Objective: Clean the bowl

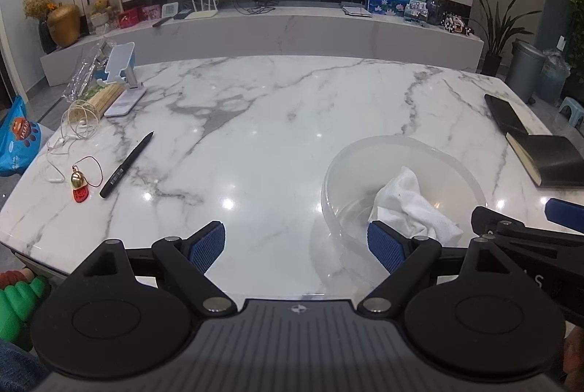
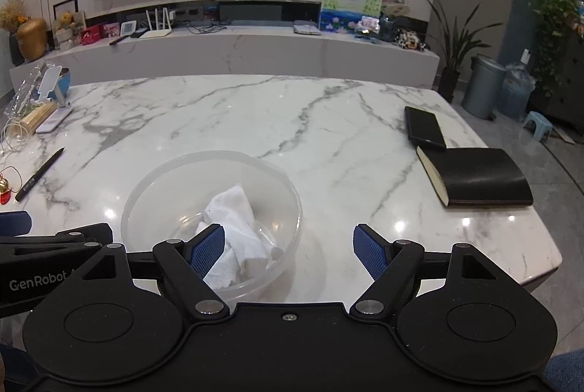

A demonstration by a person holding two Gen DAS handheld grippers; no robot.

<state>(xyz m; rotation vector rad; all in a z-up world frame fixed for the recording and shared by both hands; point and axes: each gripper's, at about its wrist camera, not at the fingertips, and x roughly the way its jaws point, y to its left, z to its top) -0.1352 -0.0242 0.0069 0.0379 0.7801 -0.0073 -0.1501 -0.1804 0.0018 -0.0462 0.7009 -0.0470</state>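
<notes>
A clear plastic bowl point(image 1: 401, 151) point(image 2: 171, 169) stands on the white marble table point(image 1: 262, 122) point(image 2: 328, 136), near its front edge. A crumpled white cloth point(image 1: 408, 202) point(image 2: 233, 220) lies inside it. My left gripper point(image 1: 295, 246) is open, its blue pads wide apart over bare marble just left of the bowl, the right pad overlapping the bowl's near rim. My right gripper point(image 2: 288, 249) is open too, with nothing between its fingers; its left pad sits in front of the cloth and the bowl's near right side. Each gripper's side shows in the other's view.
A black pen point(image 1: 126, 165) point(image 2: 38, 175), a small gold bell on a red cord point(image 1: 77, 182), earphones and a phone stand point(image 1: 122, 78) lie at the left. A black notebook point(image 1: 547, 160) point(image 2: 478, 182) and a black phone point(image 2: 425, 127) lie at the right.
</notes>
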